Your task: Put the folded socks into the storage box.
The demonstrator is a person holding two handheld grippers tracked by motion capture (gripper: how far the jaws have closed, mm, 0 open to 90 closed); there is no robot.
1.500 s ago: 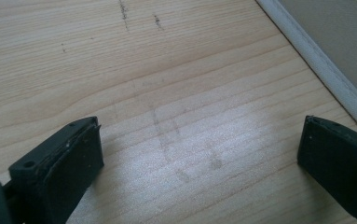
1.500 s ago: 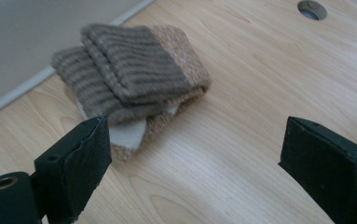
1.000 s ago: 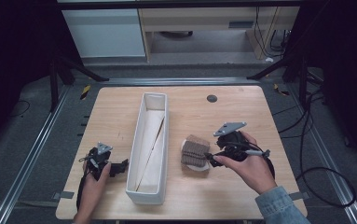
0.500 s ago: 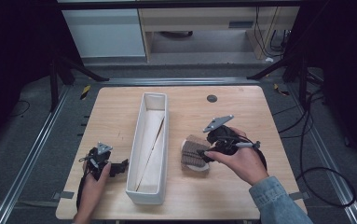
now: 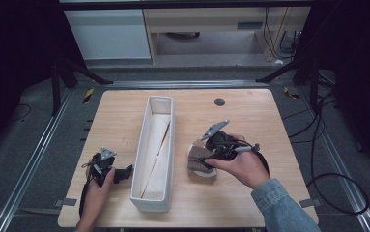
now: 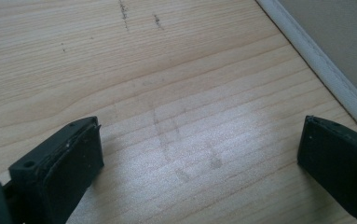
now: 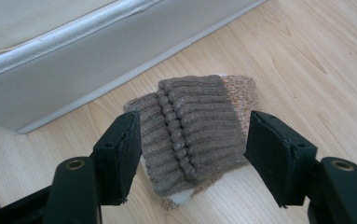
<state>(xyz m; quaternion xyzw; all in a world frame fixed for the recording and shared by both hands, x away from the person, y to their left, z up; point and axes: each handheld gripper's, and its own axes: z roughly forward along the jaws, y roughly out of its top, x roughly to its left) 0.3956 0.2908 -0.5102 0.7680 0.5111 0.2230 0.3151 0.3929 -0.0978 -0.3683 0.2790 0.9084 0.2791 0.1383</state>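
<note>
right gripper parked over the folded sock, left one idle on the table

from the high view we've got a wooden table [image 5: 250, 116] with a long white fabric bin [image 5: 154, 154] running down the middle. the folded brown ribbed sock [image 5: 199, 159] lies flat on the wood just right of the bin, near it but not touching as far as we can see.

the right gripper [image 5: 210, 155] sits right over the sock, held in the person's right hand [image 5: 240, 166]. in the right gripper view its jaws are spread wide, one on each side of the sock [image 7: 195, 135], with a gap between each pad and the knit, so it's not clamping anything.

the left gripper [image 5: 124, 171] rests low on the table left of the bin, in the left hand [image 5: 95, 188]. in the left gripper view its jaws stand wide apart over bare wood, with the bin's wall [image 6: 334, 46] off to one side.
</note>
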